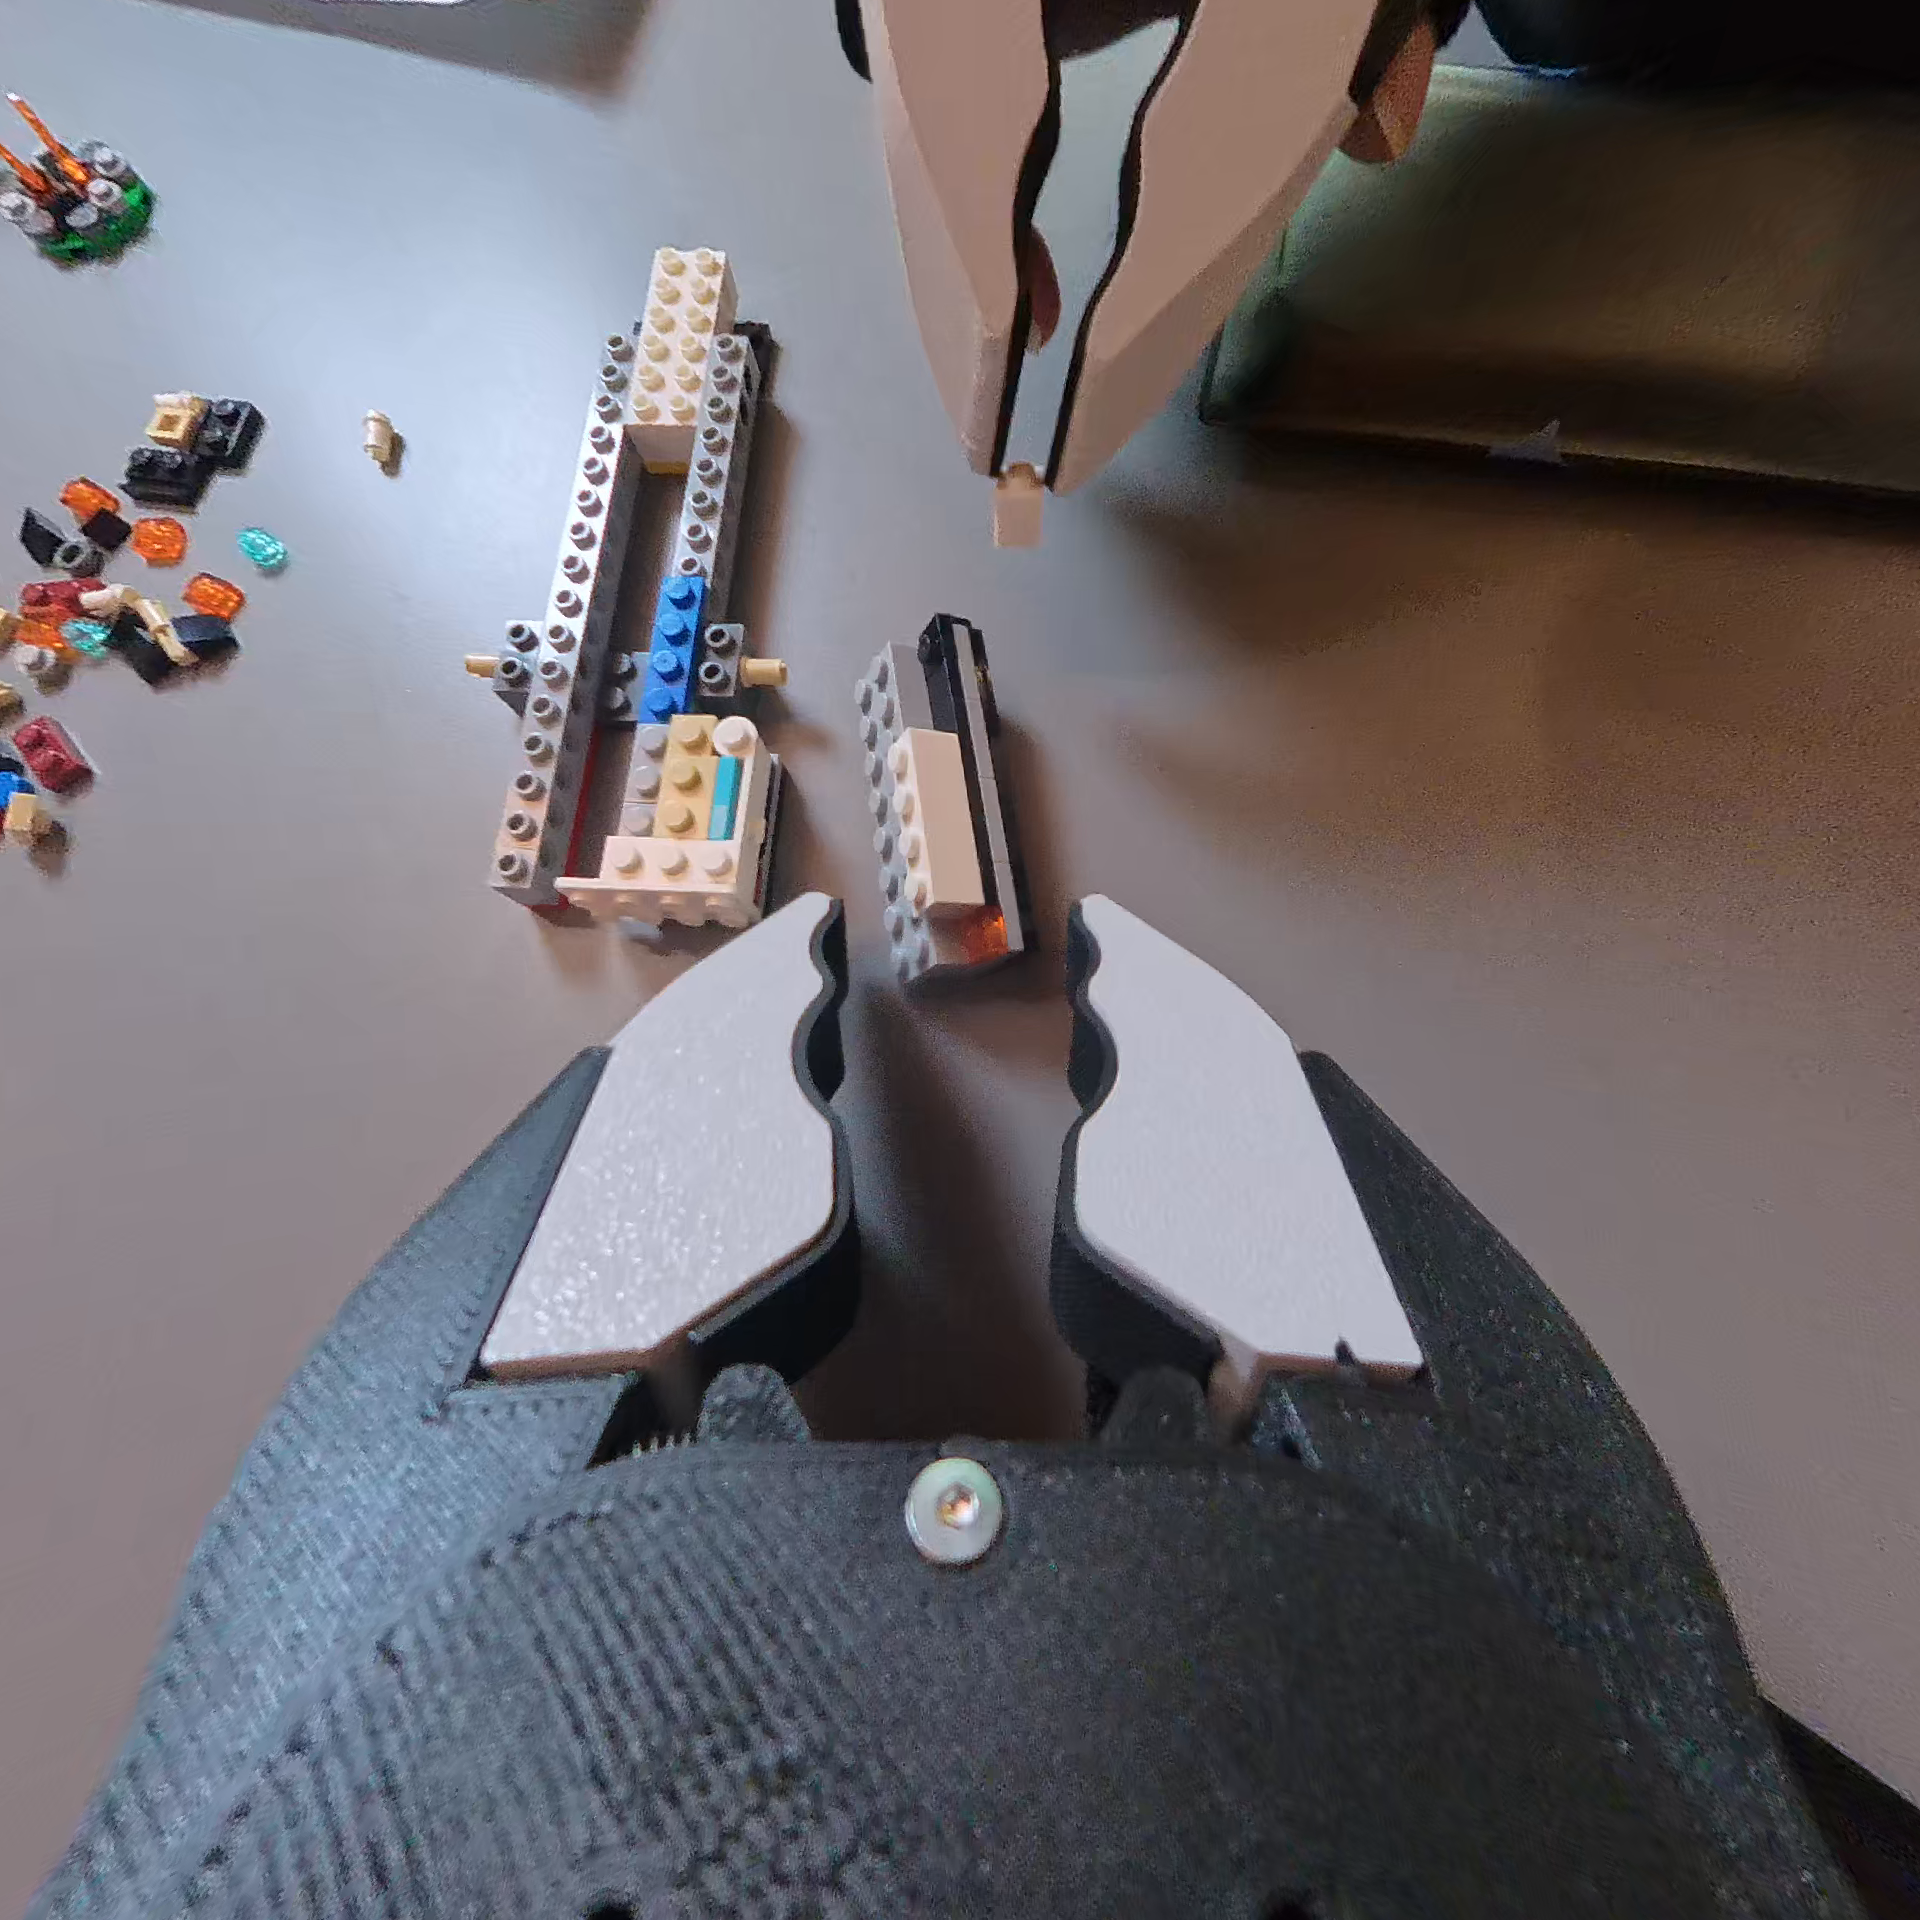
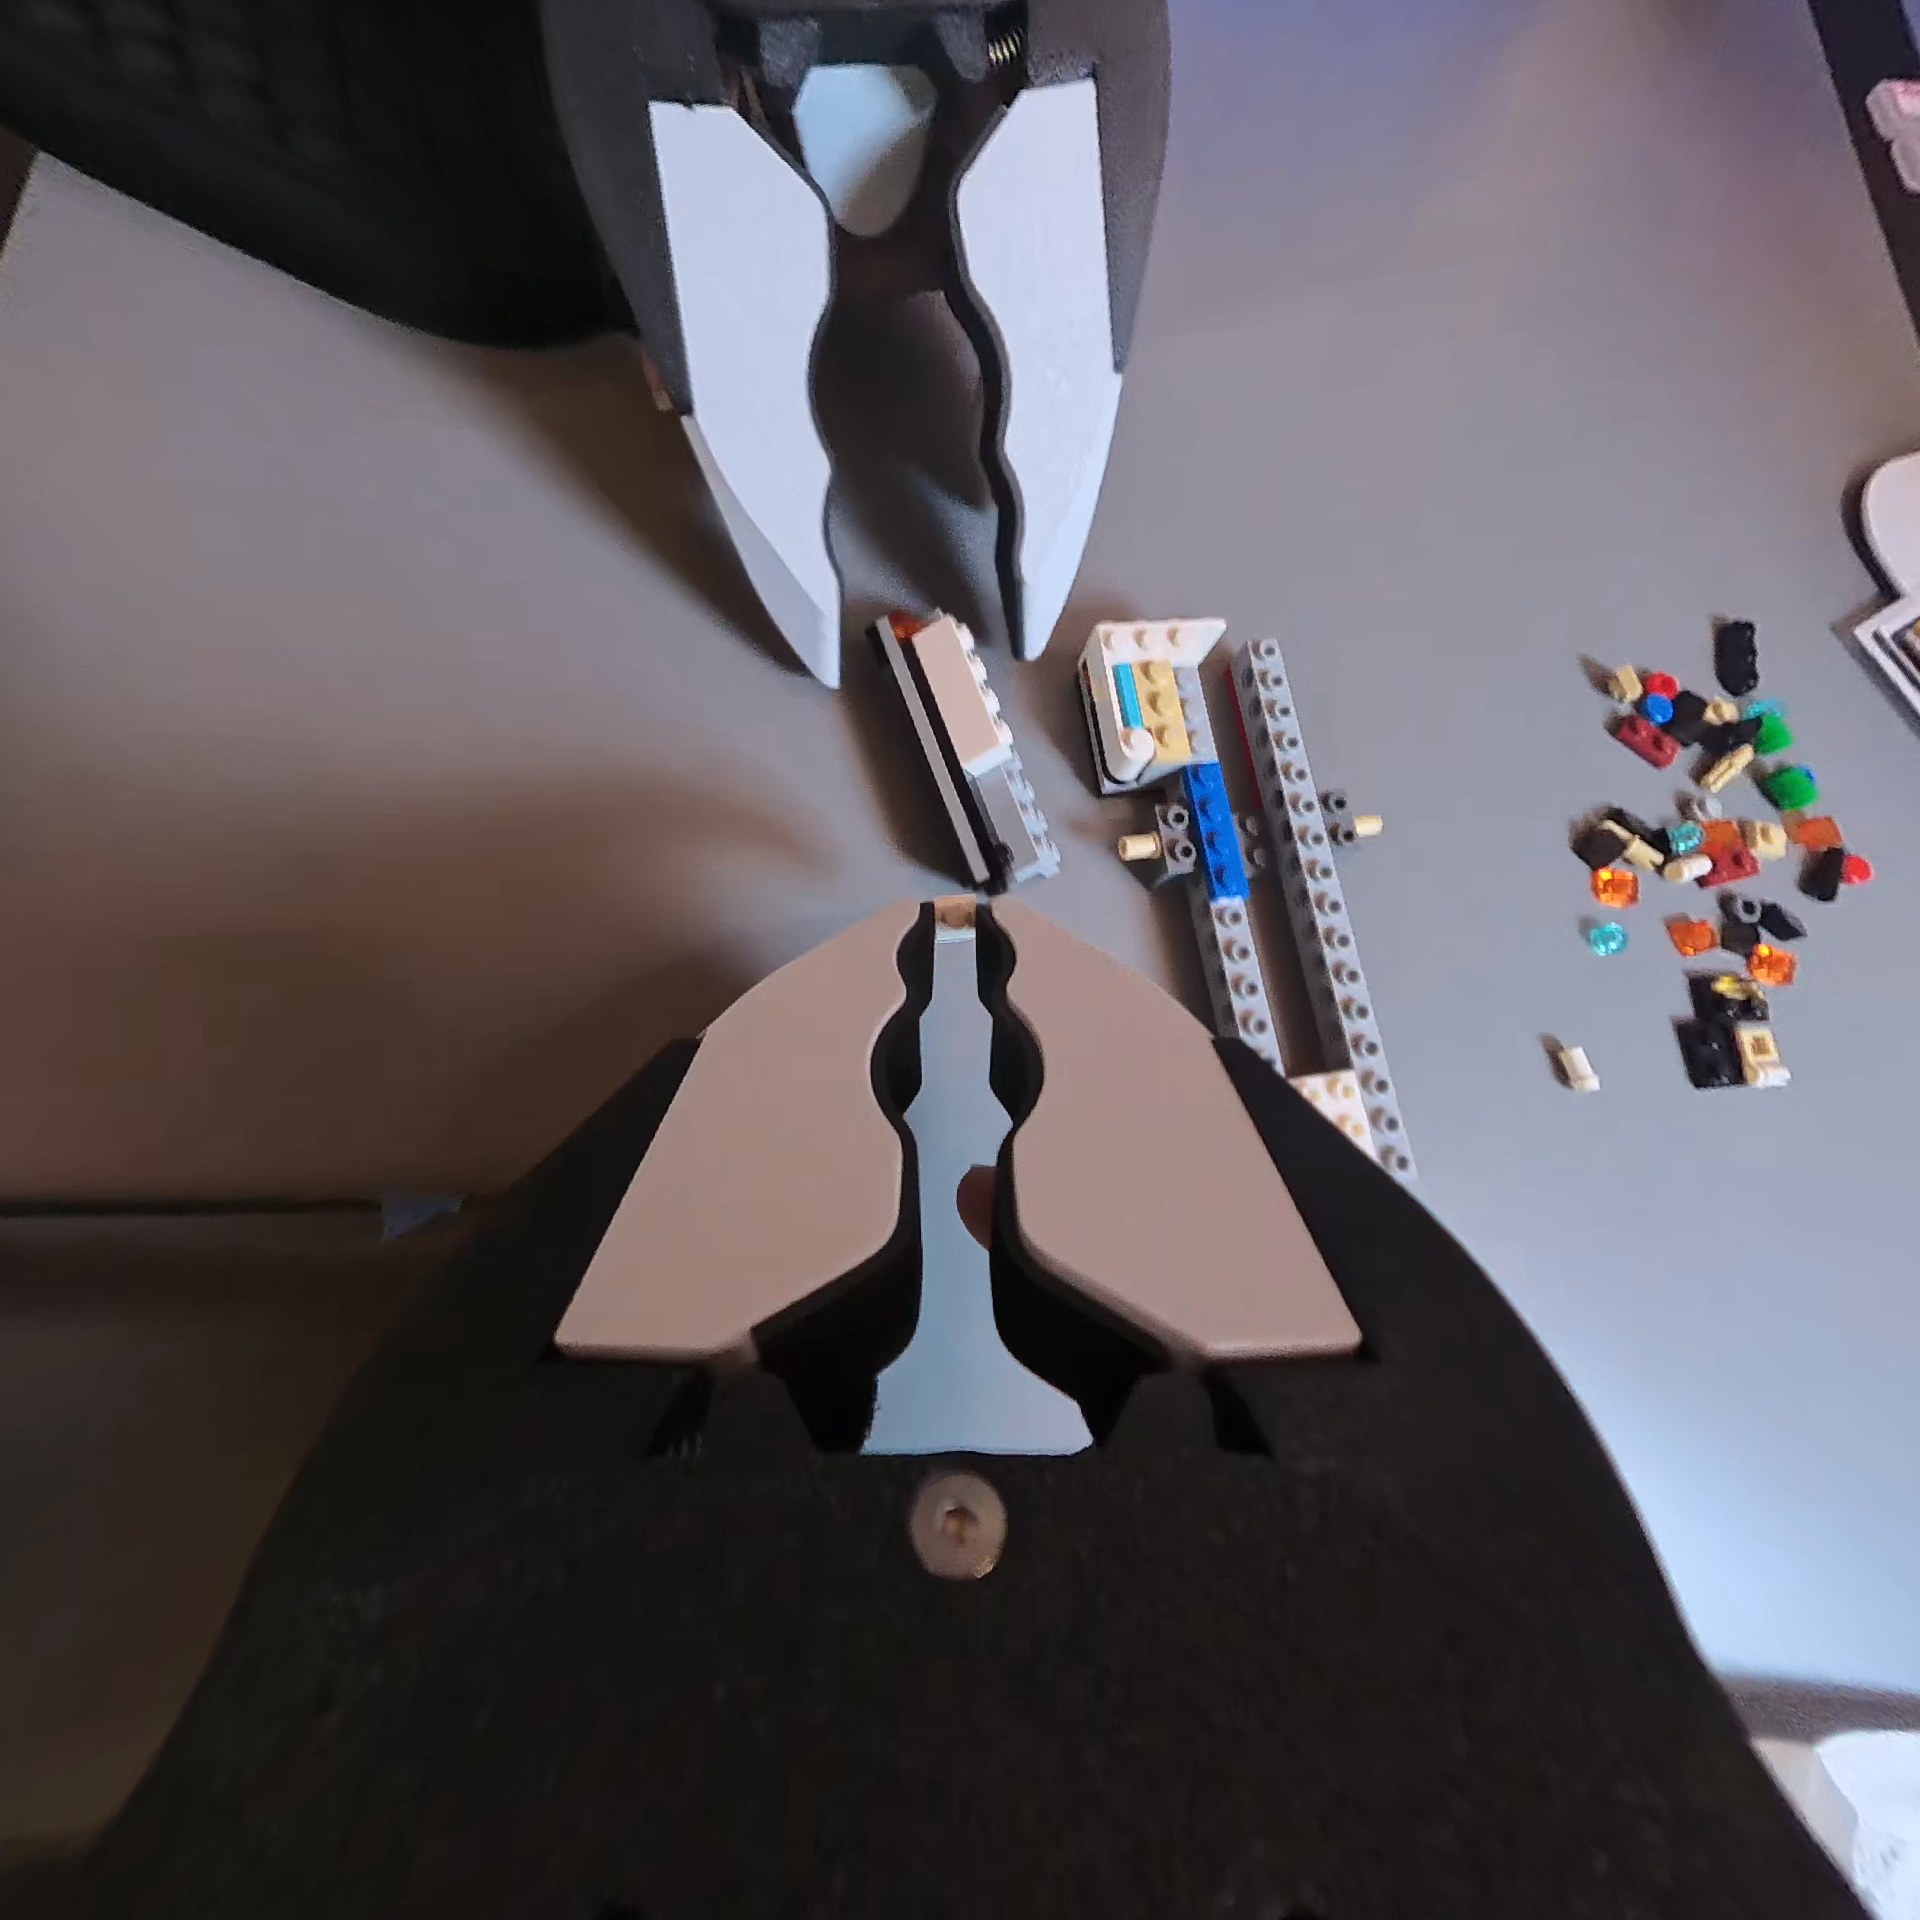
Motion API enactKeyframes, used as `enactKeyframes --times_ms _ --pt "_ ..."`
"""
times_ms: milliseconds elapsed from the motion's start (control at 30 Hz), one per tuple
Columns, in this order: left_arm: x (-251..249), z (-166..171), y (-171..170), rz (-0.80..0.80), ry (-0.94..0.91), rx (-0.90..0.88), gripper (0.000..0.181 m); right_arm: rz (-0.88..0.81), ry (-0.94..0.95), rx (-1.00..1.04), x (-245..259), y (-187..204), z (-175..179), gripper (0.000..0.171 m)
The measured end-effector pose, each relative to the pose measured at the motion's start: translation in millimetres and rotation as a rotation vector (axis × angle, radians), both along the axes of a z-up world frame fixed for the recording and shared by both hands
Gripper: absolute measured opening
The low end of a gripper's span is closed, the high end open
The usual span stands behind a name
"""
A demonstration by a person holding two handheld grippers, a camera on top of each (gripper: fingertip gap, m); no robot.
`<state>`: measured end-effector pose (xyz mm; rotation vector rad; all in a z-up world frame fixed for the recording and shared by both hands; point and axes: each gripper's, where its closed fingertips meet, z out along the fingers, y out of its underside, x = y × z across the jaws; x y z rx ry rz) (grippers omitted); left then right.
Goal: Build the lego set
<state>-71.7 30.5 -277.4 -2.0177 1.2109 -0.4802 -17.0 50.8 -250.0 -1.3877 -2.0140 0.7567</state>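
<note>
**Two wrist cameras facing each other across the table**

The left wrist view looks forward and down along its own fingers, close over the grey table (image 1: 1455,935), toward the right gripper (image 1: 1023,473) opposite. The right wrist view looks the reverse way, equally close and steep, with the left gripper (image 2: 925,655) at its top. Both share the small grey-and-white brick assembly (image 1: 940,810) (image 2: 961,758), the long grey frame build (image 1: 634,623) (image 2: 1257,831) and the loose-piece pile (image 1: 114,613) (image 2: 1725,831), mirrored between them.
</note>
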Motion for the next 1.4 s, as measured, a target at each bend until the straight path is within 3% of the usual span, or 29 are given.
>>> enactKeyframes --times_ms 333,500,633,767,1100,1400 --pt "-4 4 0 -0.002 0.001 0.014 0.039 0.022 0.083 -0.017 -18 -12 11 0.007" --pt "-3 29 4 -0.030 -0.002 0.200 0.035 0.045 0.079 -0.070 -33 -20 14 0.007" --pt "9 57 -3 -0.093 -0.003 0.433 0.026 0.047 0.112 -0.298 -39 -29 27 0.007" --pt "15 67 -9 -0.133 -0.012 0.524 0.022 0.037 0.142 -0.578 -38 -33 42 0.007" --pt "21 58 -16 -0.066 -0.314 0.063 0.020 0.050 0.127 -0.489 -38 -36 34 0.007" --pt "24 55 -18 -0.066 -0.357 -0.008 0.011 0.064 0.109 -0.448 -39 -39 28 0.007"
